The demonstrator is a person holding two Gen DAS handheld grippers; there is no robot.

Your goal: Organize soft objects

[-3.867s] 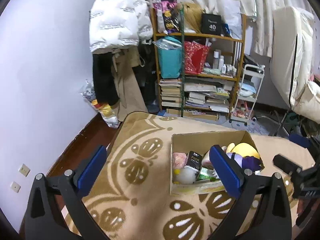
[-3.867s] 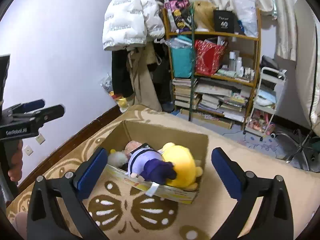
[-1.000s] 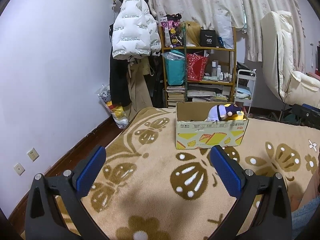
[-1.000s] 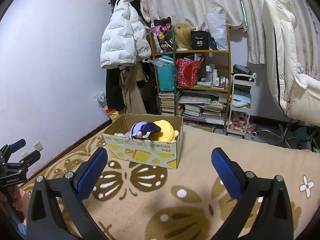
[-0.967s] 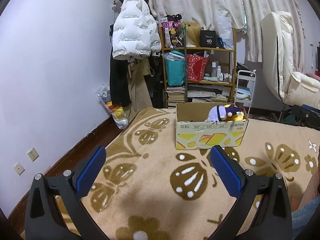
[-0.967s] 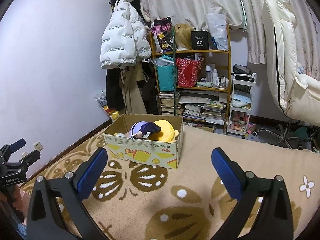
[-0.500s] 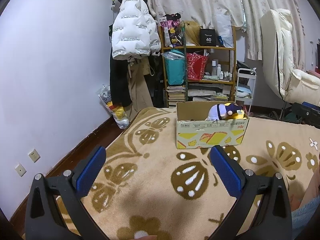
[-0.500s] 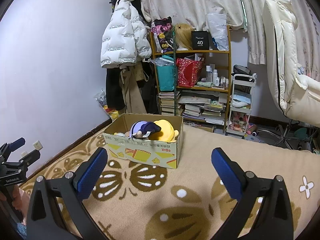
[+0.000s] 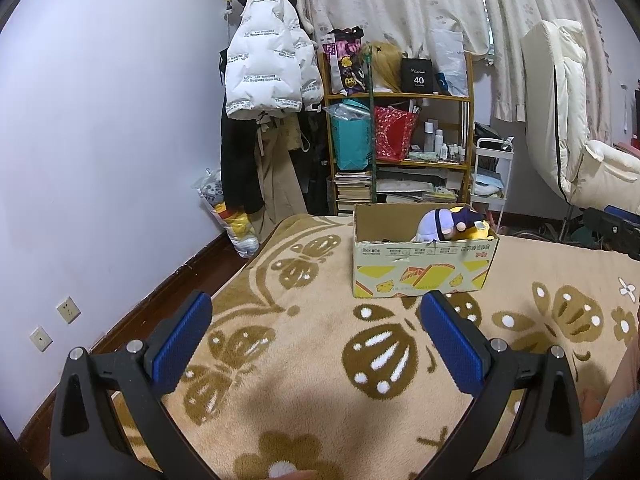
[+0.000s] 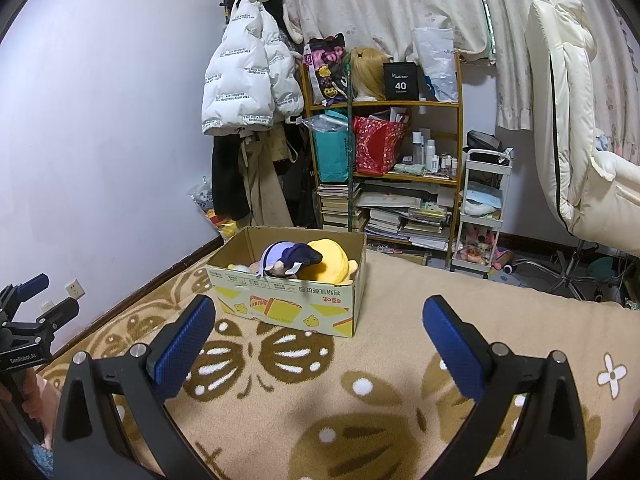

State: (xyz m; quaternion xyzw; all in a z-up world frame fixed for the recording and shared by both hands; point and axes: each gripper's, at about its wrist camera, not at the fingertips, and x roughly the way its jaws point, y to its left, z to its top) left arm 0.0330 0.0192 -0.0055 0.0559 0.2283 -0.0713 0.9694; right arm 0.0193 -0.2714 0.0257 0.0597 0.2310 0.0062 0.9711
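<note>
A cardboard box (image 9: pixel 424 268) (image 10: pixel 288 304) stands on the beige butterfly-patterned rug (image 9: pixel 312 344) (image 10: pixel 400 360). In it lie a purple-haired plush doll (image 9: pixel 444 222) (image 10: pixel 290 260) and a yellow plush (image 9: pixel 478 232) (image 10: pixel 330 262), with more soft toys partly hidden behind the box wall. My left gripper (image 9: pixel 316 336) is open and empty, well back from the box. My right gripper (image 10: pixel 320 340) is open and empty, also back from the box. The left gripper also shows at the left edge of the right wrist view (image 10: pixel 28 320).
A wooden shelf (image 9: pixel 400 152) (image 10: pixel 384 160) with bags, books and bottles stands behind the box. A white puffer jacket (image 9: pixel 264 68) (image 10: pixel 248 80) hangs left of it. A white cart (image 10: pixel 484 208) and a cream chair (image 10: pixel 576 140) are at the right.
Since 3.9 s ago both grippers have pulled far back from the box. Over the last second the views hardly change.
</note>
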